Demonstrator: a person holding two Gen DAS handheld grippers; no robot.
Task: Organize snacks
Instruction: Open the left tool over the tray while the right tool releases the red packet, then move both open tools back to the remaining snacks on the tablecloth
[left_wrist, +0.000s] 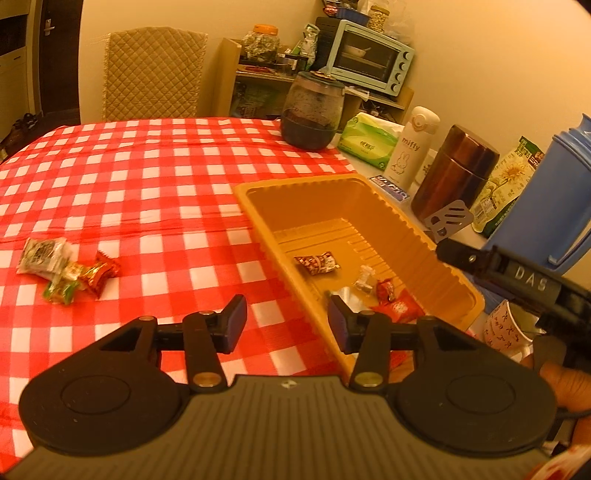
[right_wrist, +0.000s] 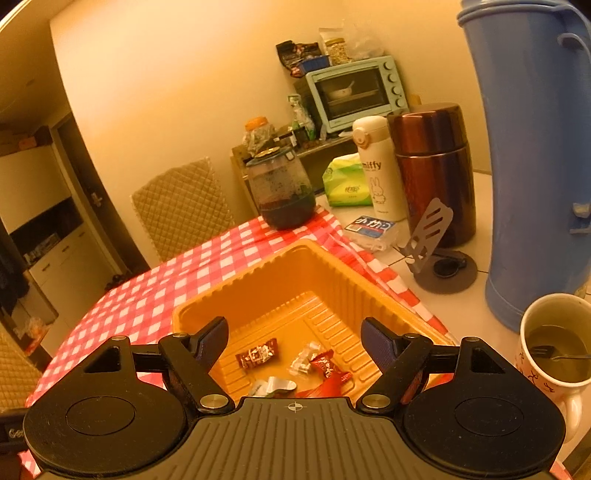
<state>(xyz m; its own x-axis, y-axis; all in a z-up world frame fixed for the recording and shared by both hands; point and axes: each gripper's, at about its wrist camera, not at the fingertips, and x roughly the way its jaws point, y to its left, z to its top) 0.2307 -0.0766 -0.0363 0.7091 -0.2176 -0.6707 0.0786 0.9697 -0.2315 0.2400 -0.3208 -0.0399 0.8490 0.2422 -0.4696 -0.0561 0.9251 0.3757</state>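
Observation:
An orange plastic tray (left_wrist: 258, 201) (right_wrist: 192, 308) sits on the red-checked tablecloth and holds several wrapped snacks, among them a dark red candy (left_wrist: 317, 263) (right_wrist: 256, 355), a clear one (left_wrist: 364, 278) (right_wrist: 304, 360) and a red packet (left_wrist: 397, 308) (right_wrist: 328, 369). Loose on the cloth at the left lie a pale packet (left_wrist: 42, 254), a green one (left_wrist: 62, 288) and an orange-red one (left_wrist: 101, 271). My left gripper (left_wrist: 287, 314) is open and empty over the tray's near left rim. Open and empty too, my right gripper (right_wrist: 293, 339) hangs above the tray.
Beyond the tray stand a dark glass jar (left_wrist: 312, 110), tissue pack (left_wrist: 365, 142), white miffy bottle (left_wrist: 412, 147), brown flask (left_wrist: 452, 171) and blue thermos jug (right_wrist: 532, 158). A cup with a spoon (right_wrist: 554, 354) sits at the right. A padded chair (left_wrist: 153, 72) stands behind the table.

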